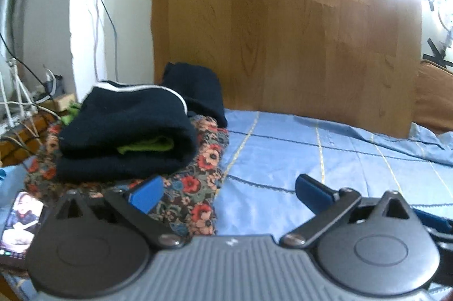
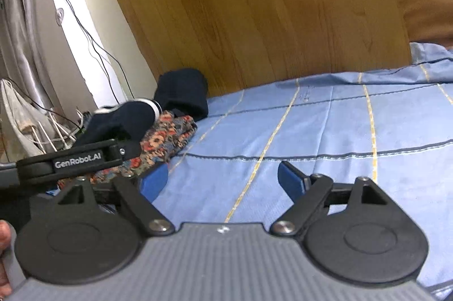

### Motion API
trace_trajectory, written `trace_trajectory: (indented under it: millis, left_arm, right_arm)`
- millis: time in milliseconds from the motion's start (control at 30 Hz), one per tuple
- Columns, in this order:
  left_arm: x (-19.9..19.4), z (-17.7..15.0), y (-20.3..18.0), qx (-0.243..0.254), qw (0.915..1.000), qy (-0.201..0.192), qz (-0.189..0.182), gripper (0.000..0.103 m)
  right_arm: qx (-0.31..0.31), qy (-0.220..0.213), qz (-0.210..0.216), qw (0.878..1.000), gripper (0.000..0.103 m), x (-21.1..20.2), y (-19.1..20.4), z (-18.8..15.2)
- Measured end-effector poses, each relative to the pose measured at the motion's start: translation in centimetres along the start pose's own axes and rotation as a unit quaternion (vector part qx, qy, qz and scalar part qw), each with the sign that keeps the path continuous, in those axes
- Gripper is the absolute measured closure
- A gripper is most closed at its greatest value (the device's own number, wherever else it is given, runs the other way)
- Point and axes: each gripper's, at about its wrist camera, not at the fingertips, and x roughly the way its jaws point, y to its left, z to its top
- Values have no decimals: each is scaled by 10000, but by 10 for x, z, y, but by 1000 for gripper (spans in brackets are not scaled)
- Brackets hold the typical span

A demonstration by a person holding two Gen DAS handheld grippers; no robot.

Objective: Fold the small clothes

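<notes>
Folded navy garment (image 1: 124, 131) atop floral cloth (image 1: 198, 187), both grippers' jaws wide, empty

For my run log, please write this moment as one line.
left gripper: open, empty | right gripper: open, empty | folded navy garment: on floral garment | blue bedsheet: bare ahead

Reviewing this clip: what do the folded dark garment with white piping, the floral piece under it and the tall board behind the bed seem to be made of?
Folded dark garment: looks like soft navy fleece or thick knit, matte and fuzzy, folds rounded; green lining peeks out.
Floral piece: thin printed woven cloth, probably cotton, lying flat.
Tall board: wood or wood-look laminate, plank grain, slight sheen.
</notes>
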Motion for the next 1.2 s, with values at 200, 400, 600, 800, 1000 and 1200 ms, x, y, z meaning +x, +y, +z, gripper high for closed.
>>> trace_trajectory:
  millis: [200,400,600,800,1000,1200]
  left_arm:
    - [0,17,-21,300,9990,-171,298,0]
    - [26,33,-52,553,9974,-178,417,0]
    - [58,46,-80,726,9950,-212,657,0]
    - [85,51,-89,636,9944,-62,842,0]
    - [99,49,-80,452,9918,143,1188,0]
    - [108,48,-77,415,9903,291,1295,0]
  right_arm:
    - [80,-105,17,9999,14,-8,-10,11]
    - [157,-108,-22,9998,13,3,-32,32]
    - [126,-150,-65,9998,12,26,-59,55]
    - [165,-23,48,9998,12,48,-78,63]
    - [-49,248,305,9992,12,69,-78,64]
    - [23,349,364,9987,12,74,-84,59]
